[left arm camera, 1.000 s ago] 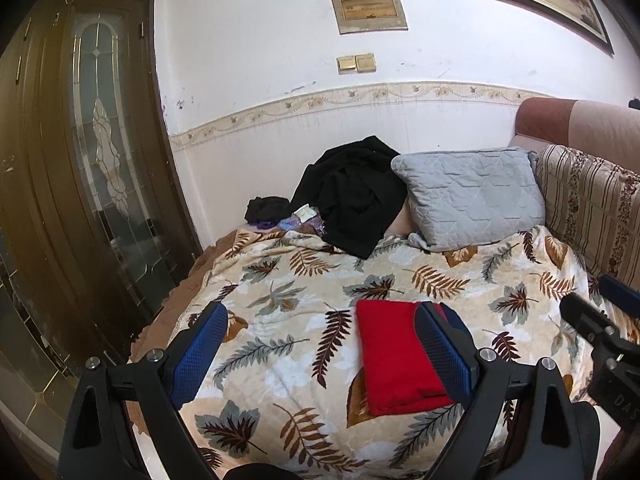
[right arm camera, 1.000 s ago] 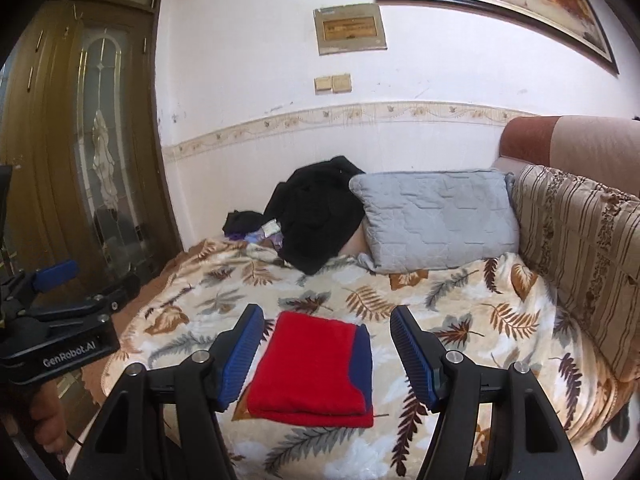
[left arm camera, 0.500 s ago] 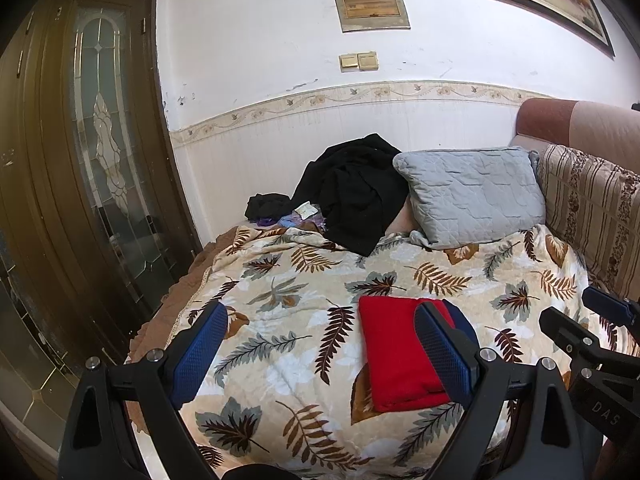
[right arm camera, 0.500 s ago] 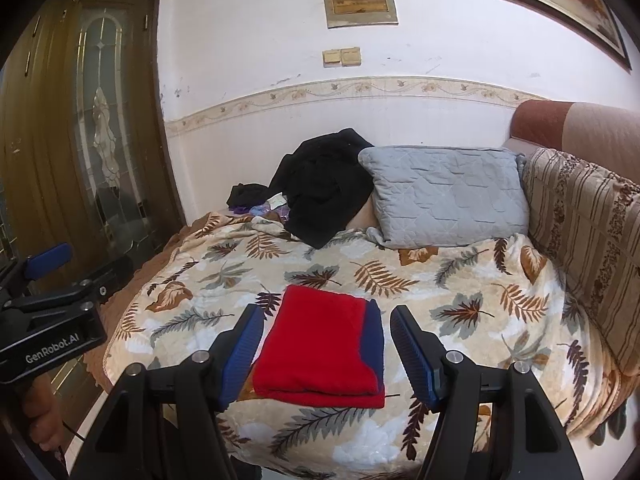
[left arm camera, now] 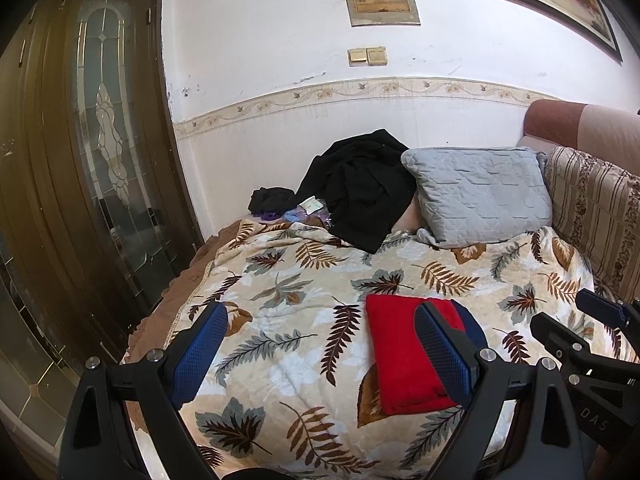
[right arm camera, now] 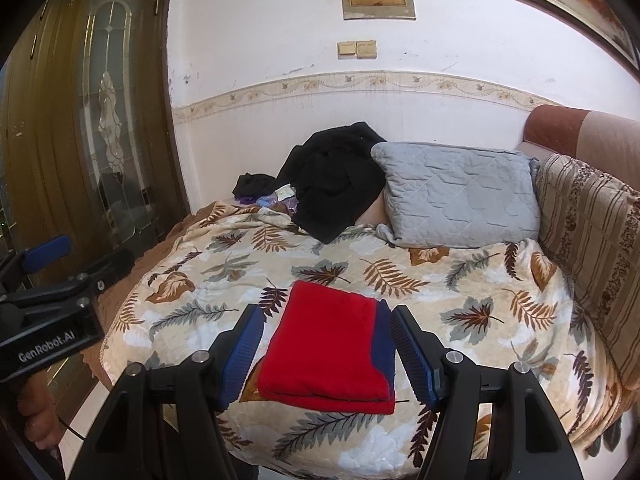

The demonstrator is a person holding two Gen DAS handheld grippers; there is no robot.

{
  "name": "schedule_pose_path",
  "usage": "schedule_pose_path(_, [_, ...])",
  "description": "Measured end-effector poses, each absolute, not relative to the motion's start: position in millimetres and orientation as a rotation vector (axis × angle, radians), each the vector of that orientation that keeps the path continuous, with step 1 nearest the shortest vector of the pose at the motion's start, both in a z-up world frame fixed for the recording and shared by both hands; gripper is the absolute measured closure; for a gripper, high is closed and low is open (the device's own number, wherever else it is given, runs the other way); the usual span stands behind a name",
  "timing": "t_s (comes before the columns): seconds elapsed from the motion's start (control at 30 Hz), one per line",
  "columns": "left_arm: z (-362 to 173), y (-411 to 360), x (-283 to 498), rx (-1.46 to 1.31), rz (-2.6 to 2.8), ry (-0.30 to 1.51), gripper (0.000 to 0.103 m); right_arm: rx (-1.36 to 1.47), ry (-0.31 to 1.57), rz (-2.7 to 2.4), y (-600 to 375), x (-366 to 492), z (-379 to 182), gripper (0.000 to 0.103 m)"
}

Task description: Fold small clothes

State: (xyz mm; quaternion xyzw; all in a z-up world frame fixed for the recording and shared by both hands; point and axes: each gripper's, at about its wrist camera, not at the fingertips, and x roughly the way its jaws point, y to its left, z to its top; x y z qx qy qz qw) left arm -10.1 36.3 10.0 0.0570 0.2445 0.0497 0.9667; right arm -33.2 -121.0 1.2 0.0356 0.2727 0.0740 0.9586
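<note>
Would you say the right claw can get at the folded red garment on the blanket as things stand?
Probably yes: the right claw is open, the folded red garment lies flat on the leaf-print blanket straight ahead, and nothing sits between them.

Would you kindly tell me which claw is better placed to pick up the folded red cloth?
Right claw: open, it frames the folded red cloth. The left claw, open too, sits left of it.

My tongs' pads (right arm camera: 244,354) are blue, ribbed rubbery stuff on matt black plastic. The red cloth (right arm camera: 332,344) looks fuzzy; the blanket (right arm camera: 460,292) plush; the door (left arm camera: 80,160) glossy wood with glass.
</note>
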Motion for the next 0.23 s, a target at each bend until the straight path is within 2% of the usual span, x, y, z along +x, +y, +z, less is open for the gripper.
schedule_pose_path(0.23, [-1.8,40.8,17.8,0.072,0.06,0.484,0.009,0.069,0.578,0.15,-132.8,4.8,-12.8,0.033])
